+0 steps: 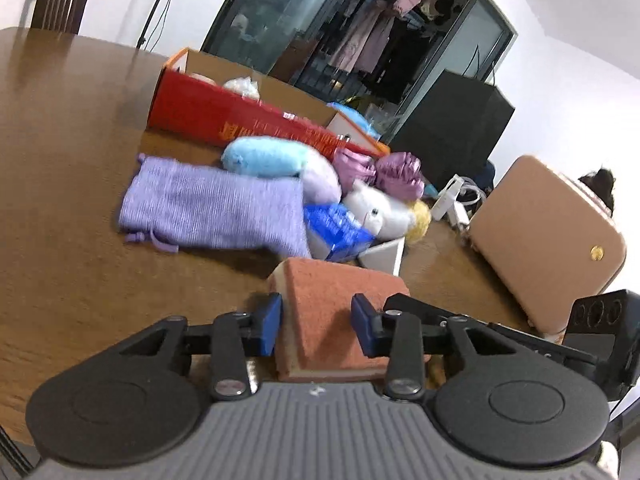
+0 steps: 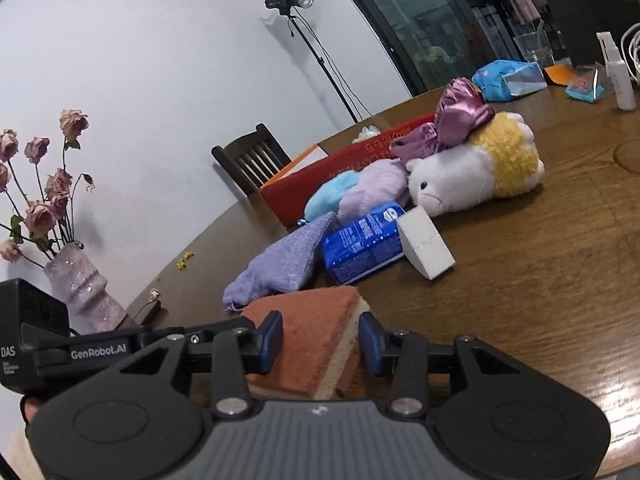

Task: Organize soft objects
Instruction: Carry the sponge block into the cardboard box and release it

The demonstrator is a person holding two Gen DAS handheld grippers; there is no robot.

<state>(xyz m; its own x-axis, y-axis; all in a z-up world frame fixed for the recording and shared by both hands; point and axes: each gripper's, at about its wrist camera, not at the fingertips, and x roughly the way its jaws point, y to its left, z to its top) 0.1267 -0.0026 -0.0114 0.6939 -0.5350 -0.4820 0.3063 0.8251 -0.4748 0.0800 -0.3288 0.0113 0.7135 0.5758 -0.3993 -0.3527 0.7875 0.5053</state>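
A brown-topped sponge block [image 1: 332,312] sits between the blue pads of my left gripper [image 1: 316,328], whose jaws are shut on its sides. The same sponge [image 2: 316,344] sits between the pads of my right gripper [image 2: 320,342], also shut on it. Beyond lie a purple knit pouch [image 1: 216,208], a blue and lilac plush [image 1: 276,160], a white and yellow plush sheep [image 2: 472,172], a pink satin bonnet [image 2: 460,116], a blue tissue pack [image 2: 360,244] and a white foam wedge [image 2: 428,248]. An open red box [image 1: 240,116] stands behind them.
A tan case [image 1: 548,240] stands at the right of the wooden table [image 1: 60,200]. A vase of dried roses [image 2: 80,284] stands at the left. A blue packet [image 2: 504,80], a spray bottle [image 2: 618,76] and a chair [image 2: 248,160] are further back.
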